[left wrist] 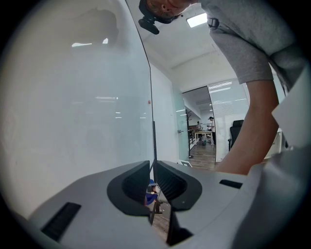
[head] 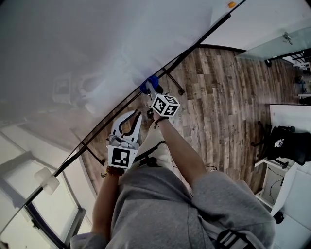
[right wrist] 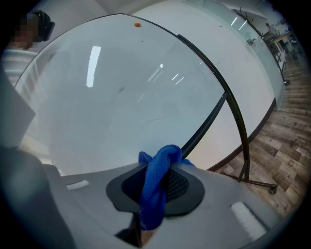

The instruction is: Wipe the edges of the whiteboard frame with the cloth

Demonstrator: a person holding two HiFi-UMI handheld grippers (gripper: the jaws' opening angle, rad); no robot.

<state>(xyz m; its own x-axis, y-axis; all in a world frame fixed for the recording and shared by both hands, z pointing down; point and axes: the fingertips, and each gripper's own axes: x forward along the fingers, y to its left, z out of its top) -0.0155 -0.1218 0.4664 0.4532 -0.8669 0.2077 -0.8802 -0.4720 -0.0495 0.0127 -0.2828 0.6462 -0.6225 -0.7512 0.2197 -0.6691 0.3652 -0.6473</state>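
Note:
The whiteboard (head: 87,48) fills the upper left of the head view, and its dark frame edge (head: 194,46) runs diagonally down to the left. My right gripper (head: 153,92) is shut on a blue cloth (head: 149,85), which presses against that edge. In the right gripper view the cloth (right wrist: 154,189) bunches between the jaws of the right gripper (right wrist: 160,168), with the curved frame (right wrist: 214,78) ahead. My left gripper (head: 135,115) sits just below the frame, lower left of the right one. Seen from the left gripper (left wrist: 151,168), the jaws are shut and in line with the frame edge (left wrist: 154,141).
The board's dark stand leg (head: 172,80) rests on the wooden floor (head: 218,97). A black office chair (head: 291,143) and a white desk (head: 291,112) stand at the right. An orange magnet (head: 232,4) sits near the board's top. Windows lie at the lower left.

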